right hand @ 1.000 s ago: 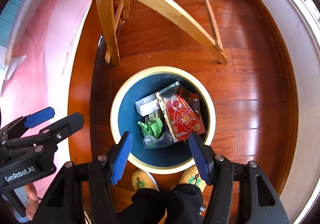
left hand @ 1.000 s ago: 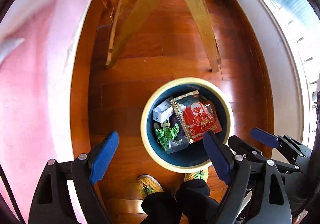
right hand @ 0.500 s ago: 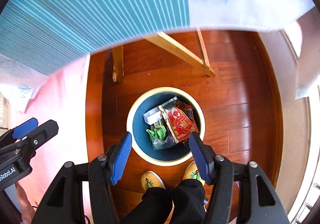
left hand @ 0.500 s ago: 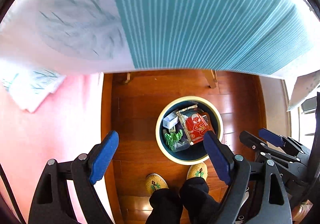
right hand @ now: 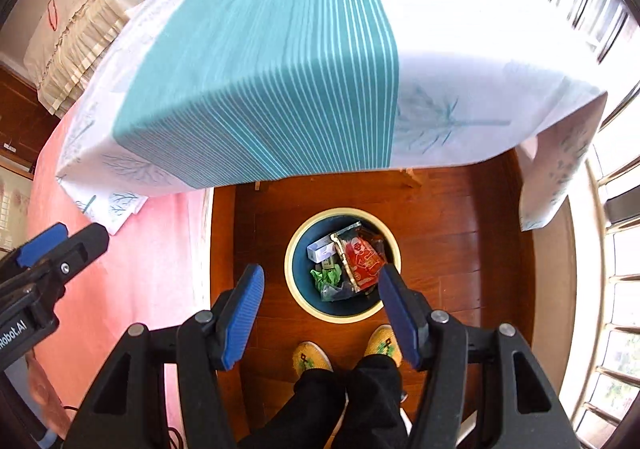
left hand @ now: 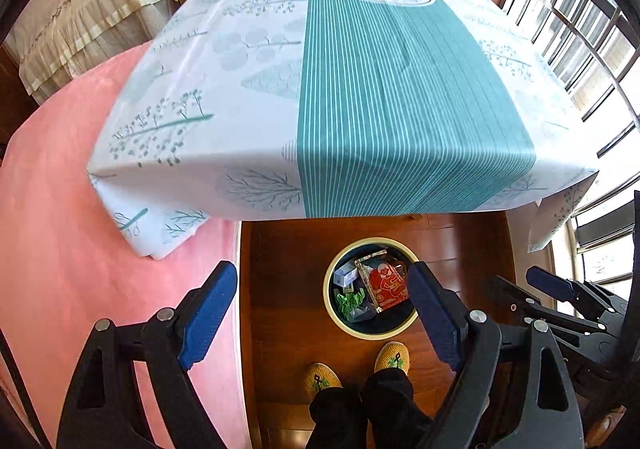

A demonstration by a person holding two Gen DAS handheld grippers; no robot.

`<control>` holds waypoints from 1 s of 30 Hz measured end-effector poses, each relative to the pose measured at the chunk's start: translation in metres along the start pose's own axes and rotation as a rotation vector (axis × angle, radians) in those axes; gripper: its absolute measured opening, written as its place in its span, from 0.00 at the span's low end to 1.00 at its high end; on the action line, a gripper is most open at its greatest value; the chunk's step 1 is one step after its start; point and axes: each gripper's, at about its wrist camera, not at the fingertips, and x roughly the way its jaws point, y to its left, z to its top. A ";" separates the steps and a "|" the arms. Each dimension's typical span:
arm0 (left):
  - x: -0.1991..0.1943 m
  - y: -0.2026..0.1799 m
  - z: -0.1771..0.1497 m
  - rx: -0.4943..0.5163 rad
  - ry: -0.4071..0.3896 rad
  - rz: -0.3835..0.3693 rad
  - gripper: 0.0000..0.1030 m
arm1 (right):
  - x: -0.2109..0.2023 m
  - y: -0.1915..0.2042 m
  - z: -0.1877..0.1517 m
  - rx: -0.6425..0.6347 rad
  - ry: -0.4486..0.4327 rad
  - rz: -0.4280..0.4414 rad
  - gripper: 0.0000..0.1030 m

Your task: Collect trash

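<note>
A round bin [left hand: 330,313] with a cream rim and dark blue inside stands on the wooden floor below the table's near edge; it also shows in the right wrist view [right hand: 298,297]. In it lie a red snack packet [left hand: 386,287] [right hand: 362,259], a small white box [left hand: 345,276] [right hand: 320,250], and a crumpled green wrapper [left hand: 349,300] [right hand: 326,276]. My left gripper [left hand: 320,315] is open and empty, high above the floor. My right gripper [right hand: 322,315] is open and empty, also held high over the bin.
A table with a white and teal striped cloth [left hand: 360,89] [right hand: 280,69] fills the upper view. A pink bed cover [left hand: 60,249] lies left. The person's feet in yellow slippers [left hand: 320,379] stand just before the bin. Windows with bars [left hand: 580,29] are at the right.
Both grippers have risen a long way from just above the bin. The tabletop, earlier seen from below, now shows from above. The bin looks smaller. Both grippers stay open.
</note>
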 end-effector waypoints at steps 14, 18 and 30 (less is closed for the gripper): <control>-0.149 0.013 0.046 -0.047 -0.180 -0.004 0.83 | -0.158 0.033 0.041 -0.066 -0.223 0.037 0.59; -0.180 0.007 0.054 -0.068 -0.230 0.003 0.83 | -0.199 0.040 0.050 -0.098 -0.307 0.034 0.59; -0.209 -0.019 0.063 -0.066 -0.301 0.038 0.83 | -0.239 0.044 0.056 -0.116 -0.405 0.026 0.59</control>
